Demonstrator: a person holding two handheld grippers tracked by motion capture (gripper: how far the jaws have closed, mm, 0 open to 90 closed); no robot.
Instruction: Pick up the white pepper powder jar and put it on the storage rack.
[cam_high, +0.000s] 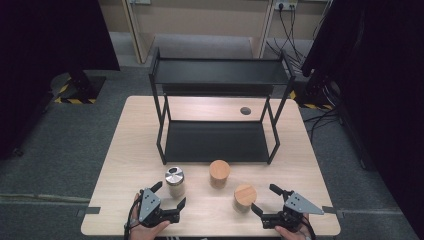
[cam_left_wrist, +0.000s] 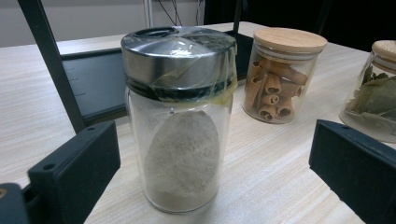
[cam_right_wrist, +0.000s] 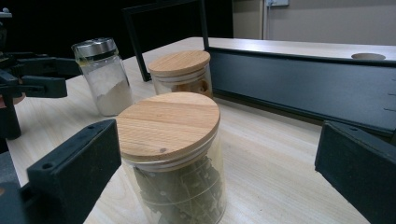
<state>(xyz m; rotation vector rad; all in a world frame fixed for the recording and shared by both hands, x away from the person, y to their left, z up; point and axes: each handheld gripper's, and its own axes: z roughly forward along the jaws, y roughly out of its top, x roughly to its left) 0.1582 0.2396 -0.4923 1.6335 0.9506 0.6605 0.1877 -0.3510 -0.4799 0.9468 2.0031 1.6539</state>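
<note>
two grippers wait spread and empty at the lower frame edge: left gripper (cam_high: 170, 199) flanks the upright metal-lidded jar (cam_high: 175, 181), right gripper (cam_high: 266, 200) flanks the wood-lidded leaf jar (cam_high: 244, 197).

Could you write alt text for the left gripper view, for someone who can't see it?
A glass jar of pale powder with a metal lid stands on a wooden table, between the open black jaws of the left hand-held gripper. Behind it are a jar of cinnamon sticks and a black shelf rack.

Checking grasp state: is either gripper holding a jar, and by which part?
Nothing held. Left gripper stands open around the metal-lidded jar, right gripper open around the bay-leaf jar.
</note>
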